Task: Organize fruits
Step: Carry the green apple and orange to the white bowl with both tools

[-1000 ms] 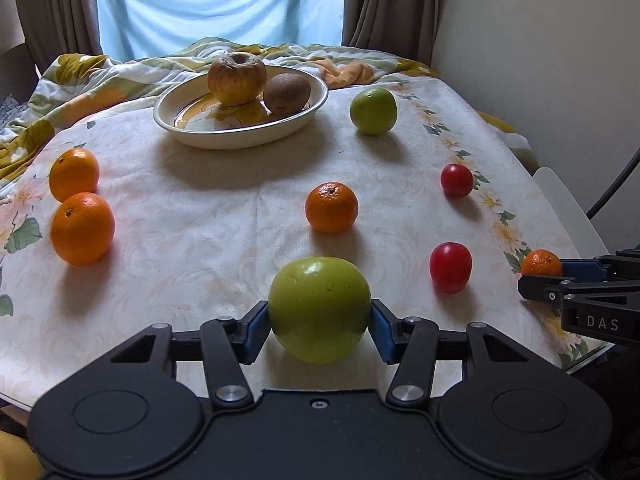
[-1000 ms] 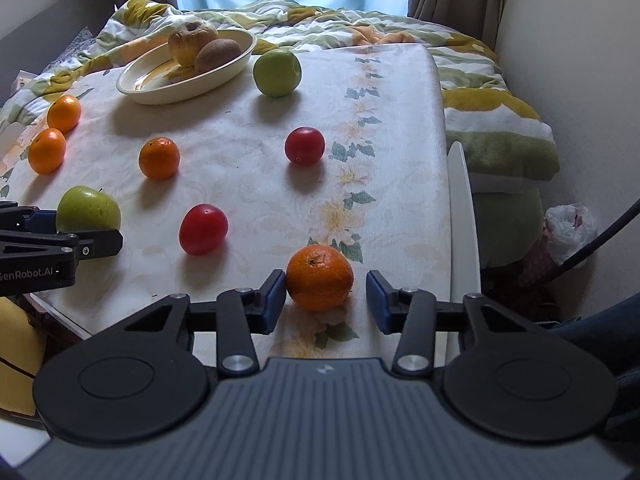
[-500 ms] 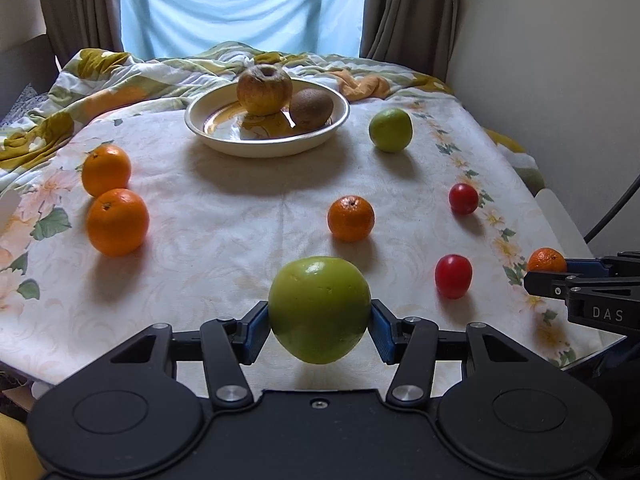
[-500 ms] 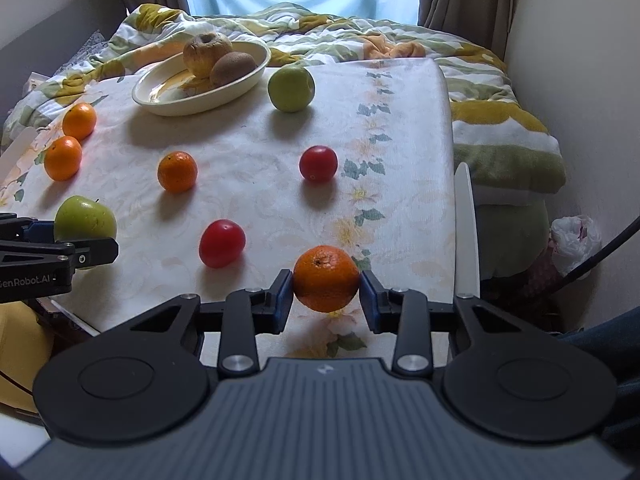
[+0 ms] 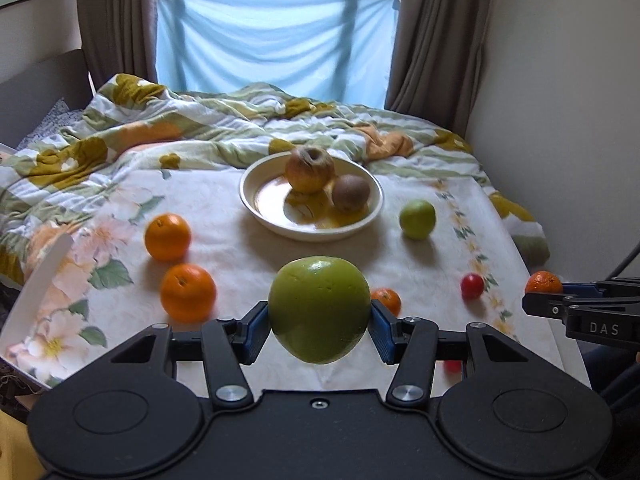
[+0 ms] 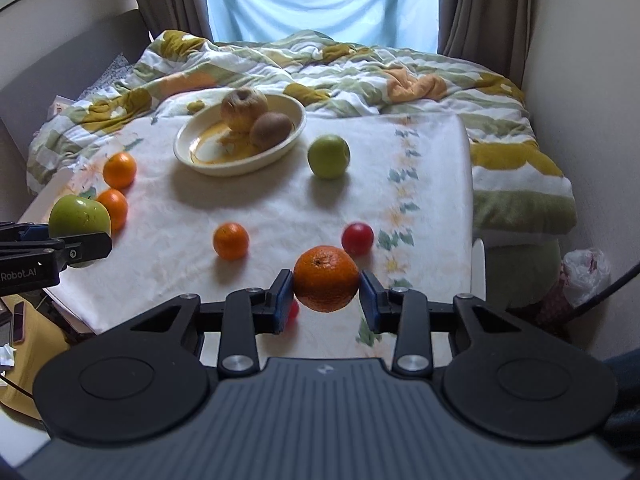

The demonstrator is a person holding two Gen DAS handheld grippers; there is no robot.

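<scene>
My left gripper (image 5: 319, 328) is shut on a green apple (image 5: 319, 309) and holds it above the table's near edge. My right gripper (image 6: 326, 294) is shut on an orange mandarin (image 6: 326, 283), lifted off the cloth at the right. A cream bowl (image 5: 256, 178) at the back holds a brownish apple (image 5: 309, 169) and a kiwi (image 5: 351, 193). On the cloth lie a second green apple (image 5: 417, 219), two oranges (image 5: 167, 237) (image 5: 187, 292), a small mandarin (image 6: 231, 240) and a red tomato (image 6: 357, 238). Another red tomato (image 6: 293, 311) is mostly hidden behind my right finger.
The table wears a white floral cloth (image 5: 248, 264). A rumpled flowered quilt (image 5: 224, 128) lies behind it. A wall (image 5: 560, 100) runs along the right side and curtains (image 5: 272, 40) hang at the back. A white plastic bag (image 6: 586, 270) sits on the floor at right.
Both grippers have risen and tilted up with their fruit. One second ago the right gripper was still open around the mandarin on the cloth; it has since shut on it and lifted it.
</scene>
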